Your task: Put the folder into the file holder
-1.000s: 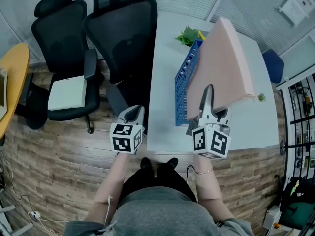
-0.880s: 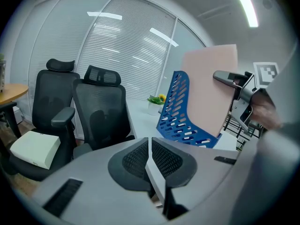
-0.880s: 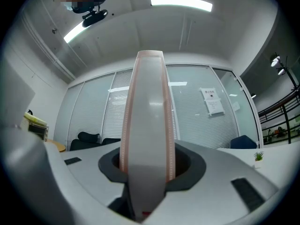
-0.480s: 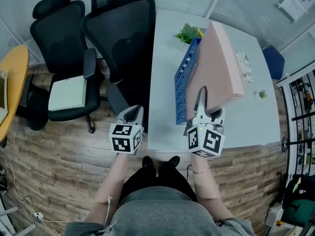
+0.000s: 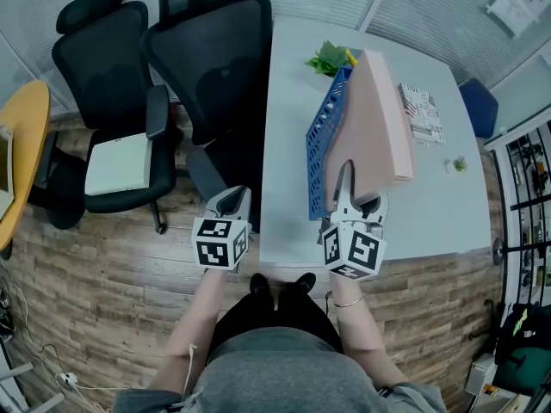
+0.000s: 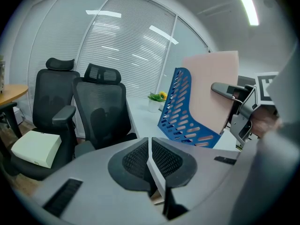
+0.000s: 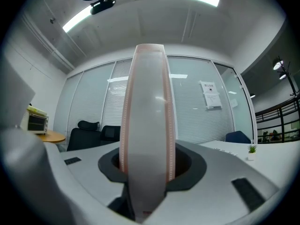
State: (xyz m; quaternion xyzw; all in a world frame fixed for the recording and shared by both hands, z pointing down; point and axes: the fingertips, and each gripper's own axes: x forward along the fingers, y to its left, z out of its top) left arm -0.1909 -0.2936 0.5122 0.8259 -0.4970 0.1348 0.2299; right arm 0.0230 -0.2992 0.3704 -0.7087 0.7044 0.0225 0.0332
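Observation:
A thick pink folder [image 5: 372, 123] stands on edge, nearly upright, right beside the blue perforated file holder [image 5: 325, 136] on the white table [image 5: 288, 170]. My right gripper [image 5: 349, 183] is shut on the folder's near edge; in the right gripper view the folder's spine [image 7: 147, 121] fills the space between the pads. From the left gripper view the folder [image 6: 211, 88] has its lower part down behind the file holder's side wall [image 6: 180, 114]. My left gripper [image 5: 229, 203] hangs off the table's left front corner, shut [image 6: 150, 161] and holding nothing.
Two black office chairs [image 5: 207, 50] stand left of the table. A potted plant [image 5: 329, 60] sits behind the holder. A patterned booklet [image 5: 420, 112] and a tiny plant [image 5: 454, 165] lie on the table's right side. A yellow round table [image 5: 21, 136] is at far left.
The right gripper has come down with the folder. The folder swung from leaning right to nearly upright by the holder, uncovering the booklet. The left gripper has not moved.

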